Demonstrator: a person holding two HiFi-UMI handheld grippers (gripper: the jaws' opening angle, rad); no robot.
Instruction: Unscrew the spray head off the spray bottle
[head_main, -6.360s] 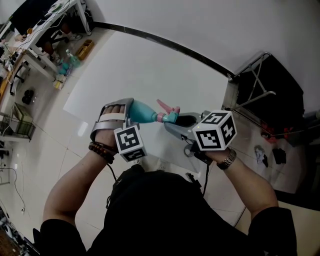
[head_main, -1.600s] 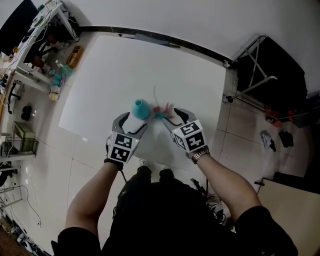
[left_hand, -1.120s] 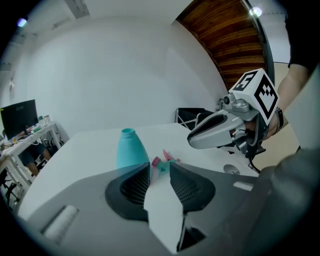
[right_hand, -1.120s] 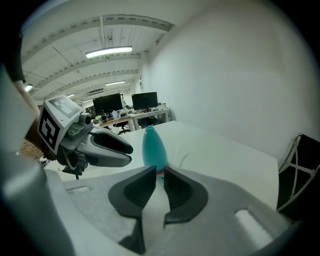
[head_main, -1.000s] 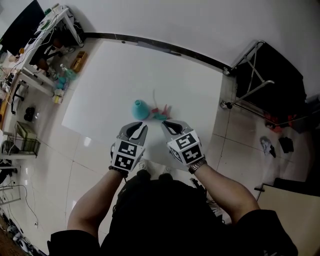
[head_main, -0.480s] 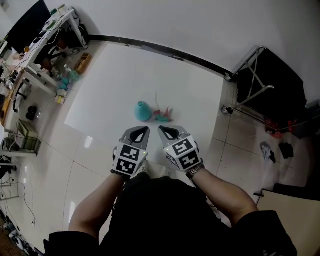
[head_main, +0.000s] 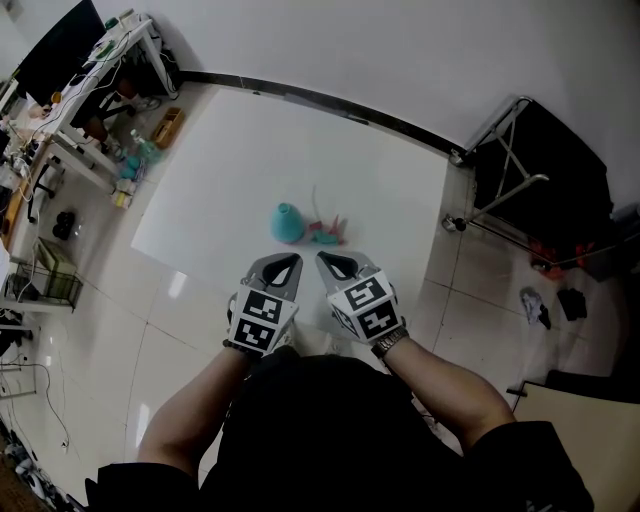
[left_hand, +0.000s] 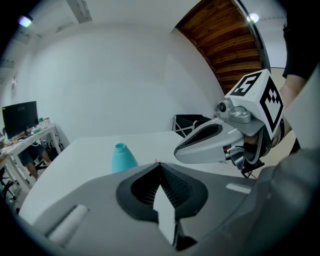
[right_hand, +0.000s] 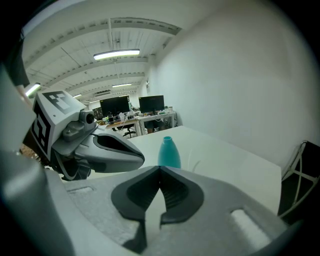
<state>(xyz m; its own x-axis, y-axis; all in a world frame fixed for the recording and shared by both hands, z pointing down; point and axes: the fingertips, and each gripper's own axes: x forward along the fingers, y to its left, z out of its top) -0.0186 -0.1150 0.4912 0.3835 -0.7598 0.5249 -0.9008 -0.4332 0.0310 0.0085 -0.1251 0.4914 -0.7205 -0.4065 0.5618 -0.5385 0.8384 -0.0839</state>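
White floor tiles run under a white surface (head_main: 250, 150) whose far edge lies along a black skirting strip (head_main: 330, 100) at the foot of a pale wall. In the head view, cluttered desks (head_main: 100, 70) stand off the surface's far left corner and a black folding frame (head_main: 530, 150) stands past its right edge. On the surface there is one teal spray bottle (head_main: 286, 222), between the middle and the near edge. It stands upright, long axis vertical, with its open neck pointing up. The one spray head (head_main: 325, 234), teal and pink, lies on its side just to the right of the bottle, apart from it. Its thin dip tube points toward the far edge. Nearer the person, the left tongs (head_main: 277, 266) and the right tongs (head_main: 337, 263) are held side by side over the near edge. Both point at the bottle and neither touches it or the head, and nothing stands between them and these two things. In the left gripper view, those tongs are pressed together with nothing between them. The bottle rises just beyond and left of their tip, and the other tongs reach in from the right. A monitor on a desk shows at far left and the black frame behind. In the right gripper view, those tongs are likewise pressed together on nothing. The bottle stands upright straight beyond their tip, and the left tongs show at the left. Strip lights and two monitors sit in the background.
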